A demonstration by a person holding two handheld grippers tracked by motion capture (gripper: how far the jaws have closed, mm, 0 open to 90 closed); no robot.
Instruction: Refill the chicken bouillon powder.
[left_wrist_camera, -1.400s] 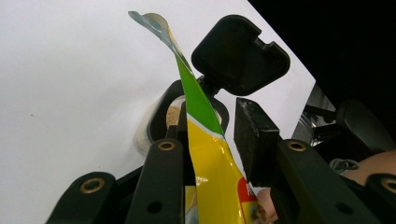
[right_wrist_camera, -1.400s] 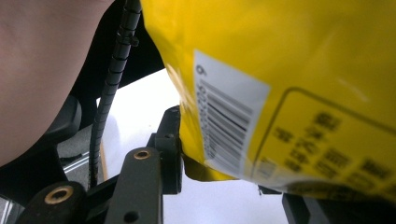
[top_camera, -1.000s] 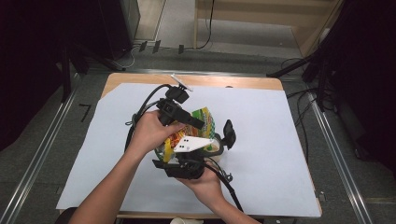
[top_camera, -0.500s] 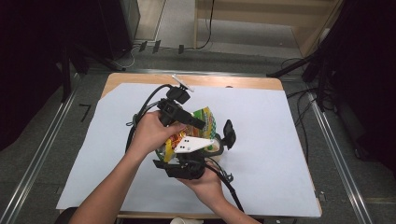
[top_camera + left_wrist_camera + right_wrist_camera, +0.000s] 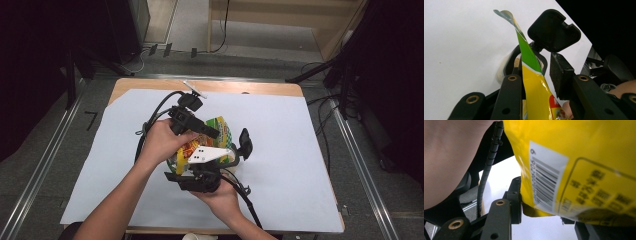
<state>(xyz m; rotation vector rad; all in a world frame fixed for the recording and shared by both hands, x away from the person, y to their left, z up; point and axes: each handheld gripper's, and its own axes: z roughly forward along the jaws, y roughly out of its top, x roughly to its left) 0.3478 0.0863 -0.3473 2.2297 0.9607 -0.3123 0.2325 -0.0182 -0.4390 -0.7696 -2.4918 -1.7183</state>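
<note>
**Two tongs on one yellow packet**

In the high view the left hand [image 5: 162, 142] carries the left tongs [image 5: 202, 129] over the middle of the white sheet [image 5: 300, 150] that covers the table [image 5: 150, 85]. The packet [image 5: 220, 131], yellow with a green edge, sits just right of that hand and directly ahead of the right hand [image 5: 220, 200], between the two tools.

In the left gripper view the packet's [image 5: 536, 85] thin top edge stands upright between the jaws. It lies against the left jaw, and the right pad [image 5: 560, 72] stands off it with a plain gap, so the tongs are partly open around the edge; whether they grip it I cannot tell. Beyond the jaw tips a black pad of the other tool [image 5: 554, 30] hangs just above the packet's green strip.

The right tongs [image 5: 200, 175] sit at the packet's near side, with a white plate [image 5: 207, 155] on top. In the right gripper view the packet's [image 5: 586, 165] barcode face bulges between the jaws; the left jaw touches its lower corner, the right jaw is mostly hidden under it. The jaws stand partly open, and a firm hold cannot be confirmed.
</note>
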